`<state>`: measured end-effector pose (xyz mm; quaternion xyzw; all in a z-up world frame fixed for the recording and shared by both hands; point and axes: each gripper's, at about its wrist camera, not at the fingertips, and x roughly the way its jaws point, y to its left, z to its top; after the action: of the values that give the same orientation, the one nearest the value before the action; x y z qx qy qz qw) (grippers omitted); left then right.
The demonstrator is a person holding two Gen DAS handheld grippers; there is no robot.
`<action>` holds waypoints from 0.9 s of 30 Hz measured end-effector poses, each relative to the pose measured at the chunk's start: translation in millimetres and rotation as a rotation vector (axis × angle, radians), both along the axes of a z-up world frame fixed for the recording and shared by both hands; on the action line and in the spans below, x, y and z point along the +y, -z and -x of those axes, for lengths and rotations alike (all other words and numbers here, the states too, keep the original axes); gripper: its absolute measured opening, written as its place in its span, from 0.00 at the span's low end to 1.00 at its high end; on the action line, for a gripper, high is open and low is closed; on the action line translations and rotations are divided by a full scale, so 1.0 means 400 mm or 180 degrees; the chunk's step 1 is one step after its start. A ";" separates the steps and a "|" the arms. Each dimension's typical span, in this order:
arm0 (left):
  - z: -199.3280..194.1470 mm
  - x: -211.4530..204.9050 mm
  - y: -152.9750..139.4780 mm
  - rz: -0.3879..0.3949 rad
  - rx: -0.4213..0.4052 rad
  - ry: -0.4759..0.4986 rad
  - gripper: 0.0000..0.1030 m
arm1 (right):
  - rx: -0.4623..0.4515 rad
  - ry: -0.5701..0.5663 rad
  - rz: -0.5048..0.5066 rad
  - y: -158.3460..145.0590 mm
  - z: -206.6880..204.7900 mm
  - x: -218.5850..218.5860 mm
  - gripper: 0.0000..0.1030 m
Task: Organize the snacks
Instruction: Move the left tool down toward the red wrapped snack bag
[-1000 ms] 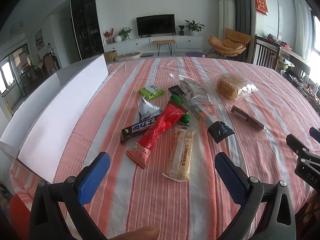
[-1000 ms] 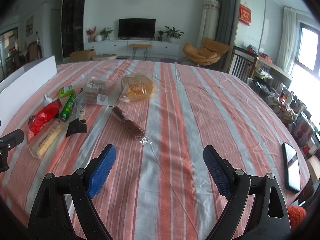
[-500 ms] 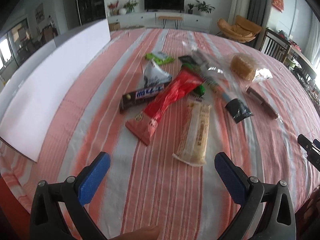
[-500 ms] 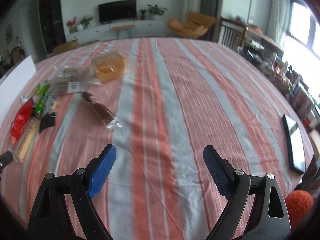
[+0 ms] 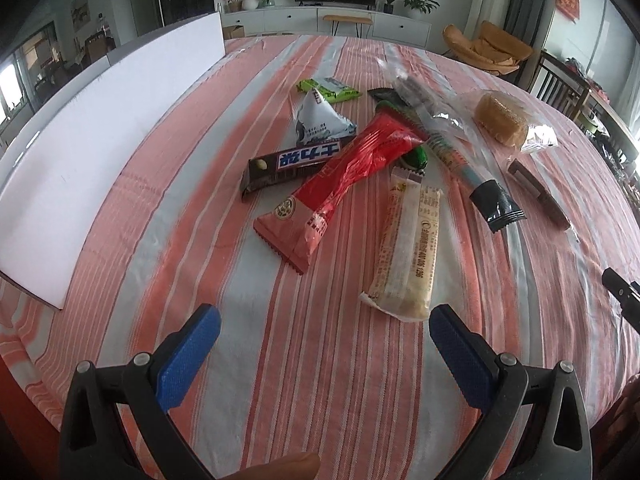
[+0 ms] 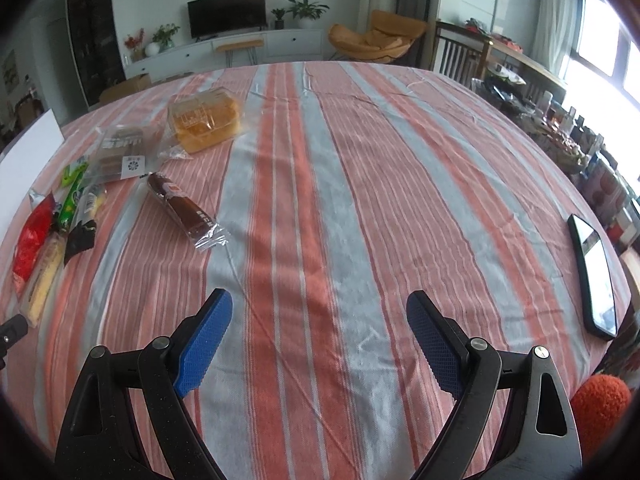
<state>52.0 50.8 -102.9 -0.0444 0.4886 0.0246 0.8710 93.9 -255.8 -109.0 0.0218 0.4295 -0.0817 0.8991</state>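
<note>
On striped tablecloth | snacks heaped mid-table, beige bar nearest | left gripper spread wide, empty, just short of it | right gripper spread, empty, over bare cloth | step: approach for first pick | next: straddle bar, close.

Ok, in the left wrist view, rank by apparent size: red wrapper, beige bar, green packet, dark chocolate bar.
1. red wrapper
2. beige bar, close behind and nearer the camera, so unsure
3. dark chocolate bar
4. green packet, farthest away

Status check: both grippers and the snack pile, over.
Left gripper open, empty, nearest the beige snack bar. Right gripper open, empty, over bare tablecloth. Snacks all loose on the table. Nothing in the way.
</note>
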 end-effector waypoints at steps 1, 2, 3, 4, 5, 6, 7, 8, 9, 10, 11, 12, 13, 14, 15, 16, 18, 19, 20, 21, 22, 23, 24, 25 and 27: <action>-0.002 0.001 0.002 0.0005 0.0011 -0.0002 1.00 | 0.0004 0.0003 -0.0003 -0.002 -0.005 -0.002 0.88; -0.004 0.003 0.005 0.0017 0.0027 -0.0003 1.00 | 0.0006 0.0006 -0.0006 -0.003 -0.011 -0.005 0.88; -0.006 0.004 0.007 0.0025 0.0046 -0.0004 1.00 | 0.0014 0.0006 -0.0002 -0.006 -0.021 -0.007 0.88; -0.006 0.003 0.010 0.0030 0.0058 -0.0004 1.00 | 0.0021 -0.0003 0.0009 -0.010 -0.032 -0.008 0.88; -0.009 0.004 0.014 0.0040 0.0079 -0.0004 1.00 | 0.0028 -0.0021 0.0043 -0.014 -0.046 -0.007 0.88; -0.009 0.003 0.017 0.0040 0.0094 -0.0003 1.00 | 0.0031 -0.0040 0.0082 -0.016 -0.056 -0.007 0.88; -0.010 0.003 0.020 0.0033 0.0114 -0.0002 1.00 | 0.0032 -0.0068 0.0152 -0.018 -0.072 -0.003 0.88; -0.010 0.000 0.022 -0.0011 0.0106 0.0007 1.00 | 0.0026 -0.0081 0.0189 -0.018 -0.083 -0.003 0.88; -0.010 -0.003 0.023 -0.0033 0.0117 0.0016 1.00 | 0.0021 -0.0087 0.0220 -0.017 -0.096 -0.002 0.88; -0.011 -0.006 0.024 -0.0051 0.0115 0.0023 1.00 | 0.0027 -0.0086 0.0226 -0.014 -0.108 -0.004 0.88; -0.013 -0.007 0.025 -0.0065 0.0117 0.0027 1.00 | 0.0040 -0.0081 0.0215 -0.010 -0.118 -0.007 0.88; -0.014 -0.009 0.026 -0.0084 0.0121 0.0031 1.00 | 0.0061 -0.0076 0.0198 -0.004 -0.128 -0.011 0.88; -0.014 -0.013 0.028 -0.0104 0.0123 0.0034 1.00 | 0.0084 -0.0073 0.0182 0.002 -0.136 -0.013 0.88; -0.016 -0.016 0.029 -0.0134 0.0127 0.0040 1.00 | 0.0111 -0.0070 0.0167 0.009 -0.143 -0.015 0.88; -0.017 -0.019 0.030 -0.0141 0.0122 0.0042 1.00 | 0.0136 -0.0068 0.0151 0.015 -0.147 -0.017 0.88; -0.017 -0.019 0.030 -0.0141 0.0120 0.0037 1.00 | 0.0157 -0.0066 0.0135 0.023 -0.151 -0.018 0.88; -0.020 -0.019 0.030 -0.0143 0.0122 0.0031 1.00 | 0.0190 -0.0061 0.0124 0.033 -0.151 -0.021 0.88; -0.018 -0.020 0.030 -0.0145 0.0120 0.0030 1.00 | 0.0217 -0.0059 0.0110 0.041 -0.152 -0.023 0.88; -0.020 -0.021 0.030 -0.0146 0.0119 0.0026 1.00 | 0.0202 -0.0057 0.0073 0.042 -0.151 -0.027 0.88; -0.021 -0.021 0.030 -0.0146 0.0118 0.0024 1.00 | 0.0194 -0.0046 0.0054 0.043 -0.149 -0.031 0.88; -0.018 -0.020 0.030 -0.0146 0.0116 0.0024 1.00 | 0.0191 -0.0044 0.0034 0.043 -0.148 -0.034 0.88; -0.020 -0.020 0.030 -0.0149 0.0115 0.0024 1.00 | 0.0187 -0.0043 0.0019 0.043 -0.148 -0.036 0.88; -0.018 -0.020 0.030 -0.0150 0.0114 0.0026 1.00 | 0.0180 -0.0043 0.0014 0.042 -0.149 -0.037 0.88; -0.018 -0.020 0.030 -0.0149 0.0115 0.0026 1.00 | 0.0167 -0.0041 0.0006 0.043 -0.148 -0.039 0.88; -0.020 -0.021 0.031 -0.0154 0.0121 0.0030 1.00 | 0.0134 -0.0033 -0.0029 0.044 -0.148 -0.044 0.89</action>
<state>59.8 42.5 -115.2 -0.0205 0.5045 0.0332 0.8625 153.3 -273.2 -126.8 0.0219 0.4488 -0.0755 0.8902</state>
